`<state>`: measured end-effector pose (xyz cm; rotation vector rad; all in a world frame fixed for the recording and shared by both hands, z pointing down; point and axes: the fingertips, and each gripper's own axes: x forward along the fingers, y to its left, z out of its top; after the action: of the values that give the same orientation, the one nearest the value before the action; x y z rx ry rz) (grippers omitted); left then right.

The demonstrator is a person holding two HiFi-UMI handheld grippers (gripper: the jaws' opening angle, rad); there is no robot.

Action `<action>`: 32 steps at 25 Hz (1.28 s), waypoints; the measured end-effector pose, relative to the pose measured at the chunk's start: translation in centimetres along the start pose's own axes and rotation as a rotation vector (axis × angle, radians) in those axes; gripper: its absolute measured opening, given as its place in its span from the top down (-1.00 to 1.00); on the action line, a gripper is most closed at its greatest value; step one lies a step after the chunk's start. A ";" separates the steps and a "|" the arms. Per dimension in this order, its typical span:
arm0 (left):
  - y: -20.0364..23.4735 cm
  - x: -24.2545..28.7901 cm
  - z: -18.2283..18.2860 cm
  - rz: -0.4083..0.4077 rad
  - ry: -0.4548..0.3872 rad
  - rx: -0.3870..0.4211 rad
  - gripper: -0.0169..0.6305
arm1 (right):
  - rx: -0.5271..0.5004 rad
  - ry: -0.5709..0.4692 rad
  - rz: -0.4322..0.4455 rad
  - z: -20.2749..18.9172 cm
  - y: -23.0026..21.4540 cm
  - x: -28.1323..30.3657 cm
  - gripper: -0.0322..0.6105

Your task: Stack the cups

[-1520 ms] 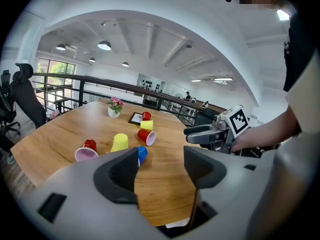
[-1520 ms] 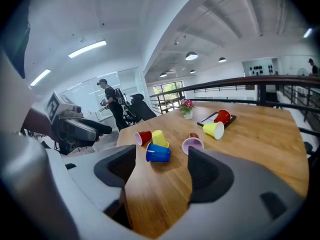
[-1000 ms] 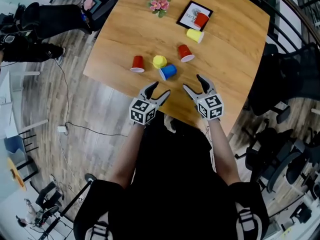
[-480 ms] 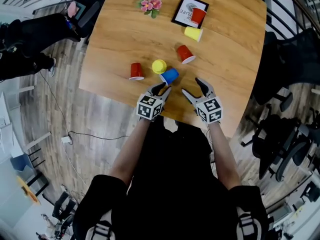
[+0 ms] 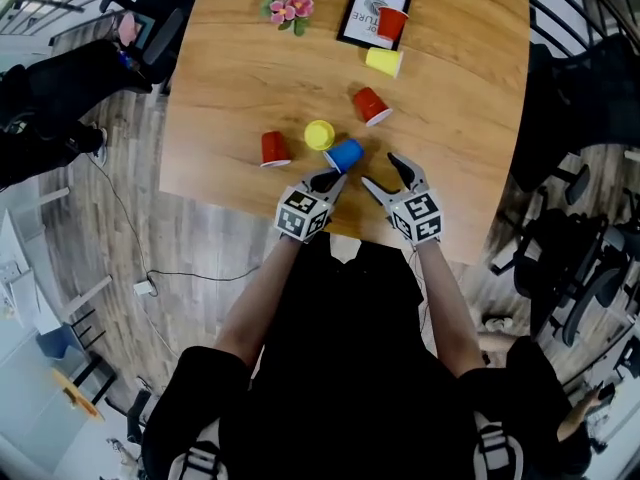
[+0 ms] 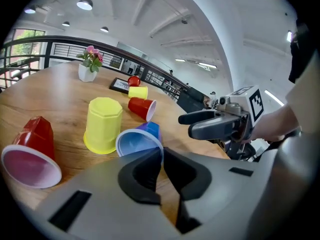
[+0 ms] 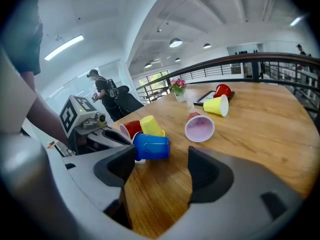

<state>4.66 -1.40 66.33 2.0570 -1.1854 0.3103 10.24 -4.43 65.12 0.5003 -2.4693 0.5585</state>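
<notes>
While the left gripper (image 5: 330, 176) is closing its jaws, pinching the near rim of the blue cup (image 5: 346, 154), the right gripper (image 5: 380, 169) hangs just beside it, jaws wide apart with nothing between them. The blue cup lies on its side near the front edge of the wooden table (image 5: 230, 78), just beside an upturned yellow cup (image 5: 319, 134). Two red cups (image 5: 274, 149) (image 5: 371, 105) lie tipped nearby. Further back are flowers (image 5: 286, 6) and a framed card (image 5: 362, 13). Around the table are a plank floor (image 5: 150, 238), a loose cable (image 5: 185, 271) and black chairs (image 5: 570, 268).
</notes>
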 end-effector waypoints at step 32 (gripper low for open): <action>-3.4 -3.4 3.6 -0.436 -0.042 0.083 0.84 | 0.729 -0.421 0.316 3.3 1.9 -0.4 0.13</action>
<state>5.09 -0.64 60.40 2.3364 -0.7269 0.1065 8.23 -4.32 61.84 0.5370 -2.6988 1.6568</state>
